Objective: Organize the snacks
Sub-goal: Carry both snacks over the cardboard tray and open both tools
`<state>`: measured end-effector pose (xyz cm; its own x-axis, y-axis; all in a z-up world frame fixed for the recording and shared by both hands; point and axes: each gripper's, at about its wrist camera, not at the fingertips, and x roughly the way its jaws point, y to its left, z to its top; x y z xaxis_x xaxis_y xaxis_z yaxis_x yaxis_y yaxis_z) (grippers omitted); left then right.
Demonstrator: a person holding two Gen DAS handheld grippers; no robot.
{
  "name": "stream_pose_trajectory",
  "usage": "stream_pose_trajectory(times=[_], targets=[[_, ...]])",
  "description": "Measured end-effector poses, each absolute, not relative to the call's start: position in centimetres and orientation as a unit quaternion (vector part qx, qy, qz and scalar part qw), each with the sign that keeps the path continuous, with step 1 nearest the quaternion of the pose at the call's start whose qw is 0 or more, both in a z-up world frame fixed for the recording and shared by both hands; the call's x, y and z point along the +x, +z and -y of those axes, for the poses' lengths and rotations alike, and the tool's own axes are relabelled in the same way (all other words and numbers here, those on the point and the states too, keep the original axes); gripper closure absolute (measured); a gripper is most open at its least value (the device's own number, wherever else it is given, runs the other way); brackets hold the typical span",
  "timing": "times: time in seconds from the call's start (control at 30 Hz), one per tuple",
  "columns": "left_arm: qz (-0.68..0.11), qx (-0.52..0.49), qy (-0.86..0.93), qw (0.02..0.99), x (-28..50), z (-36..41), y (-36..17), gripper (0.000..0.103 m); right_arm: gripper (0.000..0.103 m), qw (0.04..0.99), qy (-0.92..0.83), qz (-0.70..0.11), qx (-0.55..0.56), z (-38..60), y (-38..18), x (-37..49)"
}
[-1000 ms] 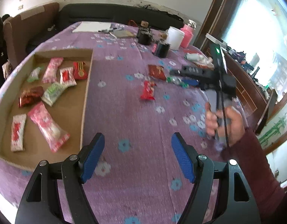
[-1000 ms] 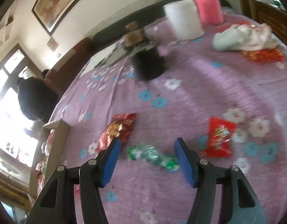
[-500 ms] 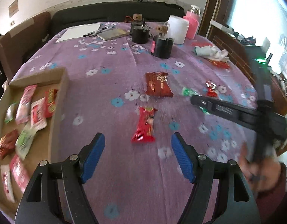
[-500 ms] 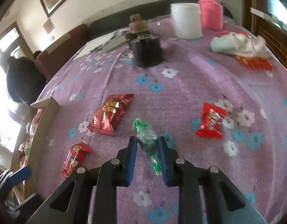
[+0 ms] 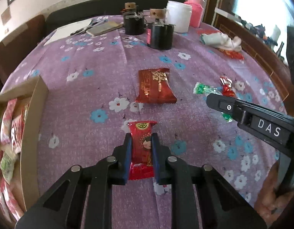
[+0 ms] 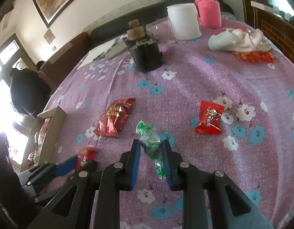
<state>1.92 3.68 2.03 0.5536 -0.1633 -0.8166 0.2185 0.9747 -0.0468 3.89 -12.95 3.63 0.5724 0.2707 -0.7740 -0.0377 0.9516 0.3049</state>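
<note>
Both wrist cameras are angling steeply down, close over the worktop (image 5: 101, 61); both are catching the dark red packet (image 5: 155, 85) (image 6: 114, 119) at twelve o'clock.

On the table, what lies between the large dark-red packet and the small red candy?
The green candy, pinched in the right gripper, lies between the dark-red packet and the small red candy in the right wrist view.
</note>
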Motion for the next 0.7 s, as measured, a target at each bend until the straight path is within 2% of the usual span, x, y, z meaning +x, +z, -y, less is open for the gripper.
stream_pose_trajectory(times=[0.4,0.7], targets=[[-0.430,-0.064,-0.111,0.894,-4.7,-10.5,6.7,0.087,0.079,0.892,0.088,-0.425,0.129,13.0,4.5,3.3],[-0.399,-0.071,0.011,0.914,-11.2,-20.5,8.1,0.087,0.079,0.897,0.112,-0.418,0.084,8.5,5.2,1.8]])
